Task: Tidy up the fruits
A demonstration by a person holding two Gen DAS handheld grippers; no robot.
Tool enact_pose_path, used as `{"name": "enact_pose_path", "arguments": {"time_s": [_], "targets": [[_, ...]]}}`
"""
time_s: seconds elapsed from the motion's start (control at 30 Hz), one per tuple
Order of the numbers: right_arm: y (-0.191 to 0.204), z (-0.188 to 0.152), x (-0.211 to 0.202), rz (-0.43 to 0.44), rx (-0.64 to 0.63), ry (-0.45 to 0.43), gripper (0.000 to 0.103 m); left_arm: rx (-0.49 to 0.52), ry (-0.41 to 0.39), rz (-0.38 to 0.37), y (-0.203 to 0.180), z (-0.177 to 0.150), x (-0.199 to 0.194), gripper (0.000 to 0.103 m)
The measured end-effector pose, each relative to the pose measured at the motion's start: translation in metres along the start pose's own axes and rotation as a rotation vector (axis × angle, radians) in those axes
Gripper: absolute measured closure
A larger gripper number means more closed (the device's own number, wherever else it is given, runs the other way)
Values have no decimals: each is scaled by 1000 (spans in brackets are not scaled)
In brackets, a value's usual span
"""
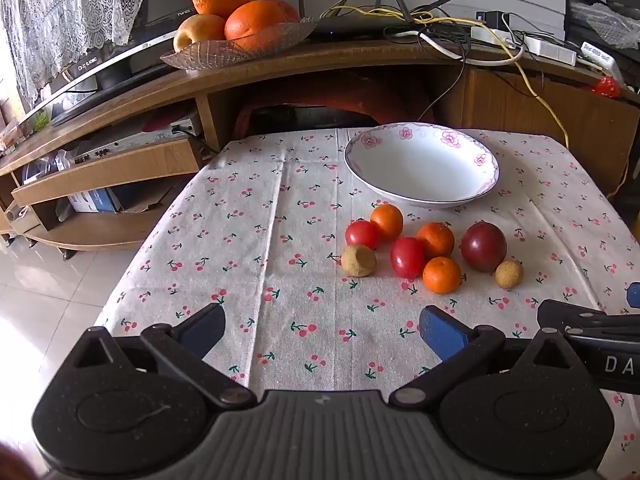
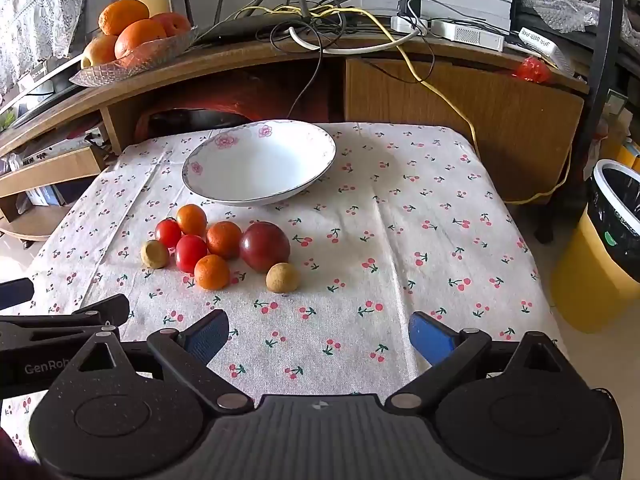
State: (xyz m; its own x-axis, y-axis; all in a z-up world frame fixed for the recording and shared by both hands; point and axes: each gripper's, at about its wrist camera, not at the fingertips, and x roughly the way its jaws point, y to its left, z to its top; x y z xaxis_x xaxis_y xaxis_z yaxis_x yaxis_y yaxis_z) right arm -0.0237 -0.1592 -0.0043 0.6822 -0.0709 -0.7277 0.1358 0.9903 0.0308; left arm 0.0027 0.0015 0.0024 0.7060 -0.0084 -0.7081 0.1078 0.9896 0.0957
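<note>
Left gripper (image 1: 322,332) and right gripper (image 2: 318,334): both w/ jaws spread wide, nothing held, hovering side by side over the near edge of the cherry-print tablecloth (image 2: 400,240). Fruit cluster (image 2: 218,246) lies ahead, well apart from the fingertips: fwd-right of left gripper, fwd-left of right. White floral bowl (image 2: 260,164) sits just behind the cluster, nothing in it. Glass dish of oranges (image 1: 236,46) on shelf beyond.

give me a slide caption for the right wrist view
Open right gripper hovers over a cherry-print tablecloth, facing eight small fruits clustered before an empty floral bowl.
</note>
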Motion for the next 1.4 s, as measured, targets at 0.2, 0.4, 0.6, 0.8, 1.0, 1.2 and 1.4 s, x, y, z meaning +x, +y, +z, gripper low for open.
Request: {"name": "enact_pose_path", "arguments": {"time_s": [0.2,0.4,0.6,0.8,1.0,1.2,1.4], "targets": [[0,2,-1,-4,0,0,12,1,-4,3,-2,-1,1,0],[0,-1,0,-5,-1,1,12,4,-9,6,-3,-4,3,0],[2,-1,2,-1,4,4,13,4,-9,6,-3,-6,2,0],[1,0,2,3,7,9,15,3,-8,6,-3,-6,2,0],[1,-1,2,4,7,11,15,3,-7,5,-3,-5,2,0],[2,-1,2,4,9,13,16,4,-6,5,-4,-5,2,0],[2,-1,2,6,10,14,17,3,-6,6,-4,-5,2,0]]}}
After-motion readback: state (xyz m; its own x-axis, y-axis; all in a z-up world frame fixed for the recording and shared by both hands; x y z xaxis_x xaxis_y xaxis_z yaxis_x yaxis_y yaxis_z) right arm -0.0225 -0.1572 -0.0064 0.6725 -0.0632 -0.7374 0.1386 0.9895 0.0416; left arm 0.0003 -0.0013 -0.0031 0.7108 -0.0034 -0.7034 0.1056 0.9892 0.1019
